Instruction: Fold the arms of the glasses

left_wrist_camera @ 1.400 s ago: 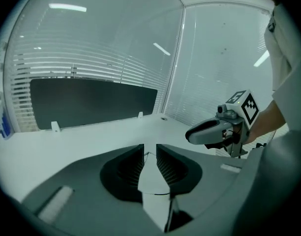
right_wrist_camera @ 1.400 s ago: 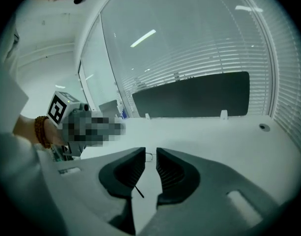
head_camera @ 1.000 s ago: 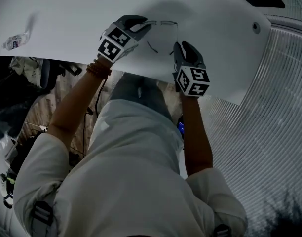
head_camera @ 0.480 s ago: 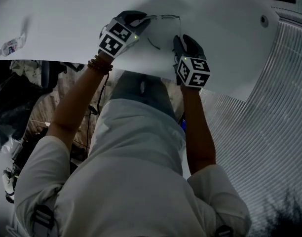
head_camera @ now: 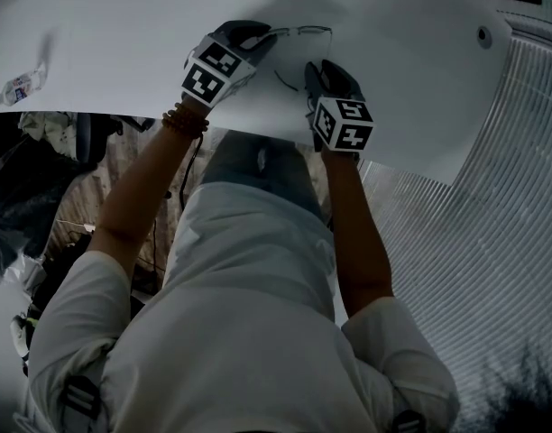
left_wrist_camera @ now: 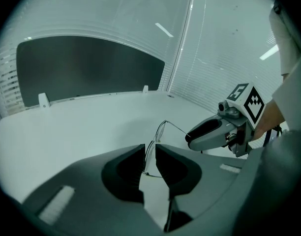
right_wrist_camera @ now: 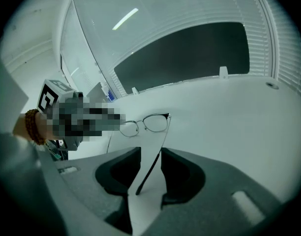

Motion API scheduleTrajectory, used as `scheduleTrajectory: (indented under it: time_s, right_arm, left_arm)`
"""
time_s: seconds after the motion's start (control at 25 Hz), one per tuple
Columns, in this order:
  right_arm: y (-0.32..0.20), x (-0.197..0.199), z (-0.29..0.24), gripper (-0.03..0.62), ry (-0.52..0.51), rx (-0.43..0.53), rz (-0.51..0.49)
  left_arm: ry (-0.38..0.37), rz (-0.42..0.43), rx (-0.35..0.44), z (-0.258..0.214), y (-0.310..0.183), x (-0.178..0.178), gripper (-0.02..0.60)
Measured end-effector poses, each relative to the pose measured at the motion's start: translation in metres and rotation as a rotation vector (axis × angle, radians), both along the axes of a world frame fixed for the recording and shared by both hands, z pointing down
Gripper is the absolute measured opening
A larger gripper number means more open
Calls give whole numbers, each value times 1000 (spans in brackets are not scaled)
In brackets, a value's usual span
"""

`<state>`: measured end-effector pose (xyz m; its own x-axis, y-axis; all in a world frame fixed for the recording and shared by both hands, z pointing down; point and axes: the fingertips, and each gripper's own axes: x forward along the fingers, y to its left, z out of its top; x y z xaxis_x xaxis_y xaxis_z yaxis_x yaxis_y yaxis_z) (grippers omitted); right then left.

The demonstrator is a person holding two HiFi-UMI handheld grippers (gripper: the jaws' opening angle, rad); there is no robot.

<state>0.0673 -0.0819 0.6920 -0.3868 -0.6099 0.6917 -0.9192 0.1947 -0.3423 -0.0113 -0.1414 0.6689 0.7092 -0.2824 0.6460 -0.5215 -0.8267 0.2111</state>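
Note:
Thin wire-rimmed glasses [head_camera: 303, 32] stand on the white table [head_camera: 123, 34] with their arms unfolded. My left gripper [head_camera: 269, 36] is shut on the front rim of the left lens [left_wrist_camera: 149, 156], which shows as a thin wire in the narrow gap between its jaws. The right temple arm [right_wrist_camera: 153, 163] runs between the jaws of my right gripper [right_wrist_camera: 150, 156]. Those jaws stand wider than the arm and do not press on it. In the left gripper view the right gripper [left_wrist_camera: 204, 134] sits just right of the glasses [left_wrist_camera: 163, 129]. The other temple arm [head_camera: 280, 79] lies between the two grippers.
A small plastic bottle [head_camera: 19, 81] lies at the table's far left. A round grommet [head_camera: 481, 36] sits near the right corner. The table's near edge [head_camera: 258, 133] runs just behind both grippers. A dark panel [left_wrist_camera: 81, 68] stands along the far side.
My right gripper has shifted left and closer to the glasses, so the temple arm now lies between its jaws. The left gripper keeps its hold on the frame.

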Motion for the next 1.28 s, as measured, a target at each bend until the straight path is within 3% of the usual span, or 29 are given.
scheduleTrajectory:
  time_s: [1.28]
  right_arm:
    - [-15,-30,1,126,-62,17,-16]
  left_arm:
    - [22,91,-47,1,44,18,52]
